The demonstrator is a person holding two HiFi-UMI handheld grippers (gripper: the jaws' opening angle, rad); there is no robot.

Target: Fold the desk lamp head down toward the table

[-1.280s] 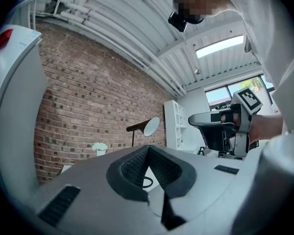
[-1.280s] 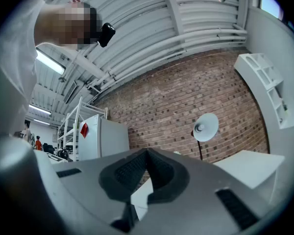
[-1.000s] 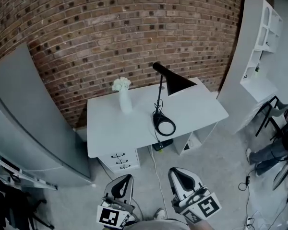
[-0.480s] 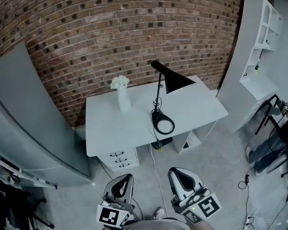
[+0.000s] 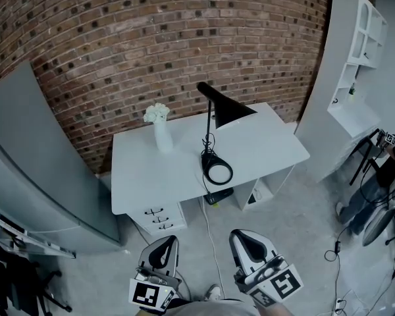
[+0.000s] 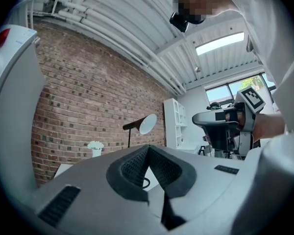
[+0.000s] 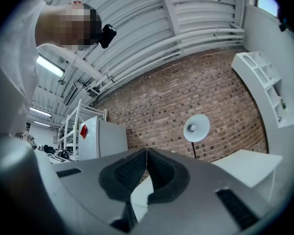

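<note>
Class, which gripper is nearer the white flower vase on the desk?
Left. The left gripper is short of the desk, roughly in line with the vase; the right gripper is off to the side, opposite the lamp.

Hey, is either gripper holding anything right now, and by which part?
Nothing is held. The left gripper and right gripper both have jaws shut and empty, short of the desk, and the lamp stands there untouched.

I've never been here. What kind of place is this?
Likely a studio or workshop corner: a white desk with a black lamp, a bare brick wall, and a ribbed metal ceiling.
</note>
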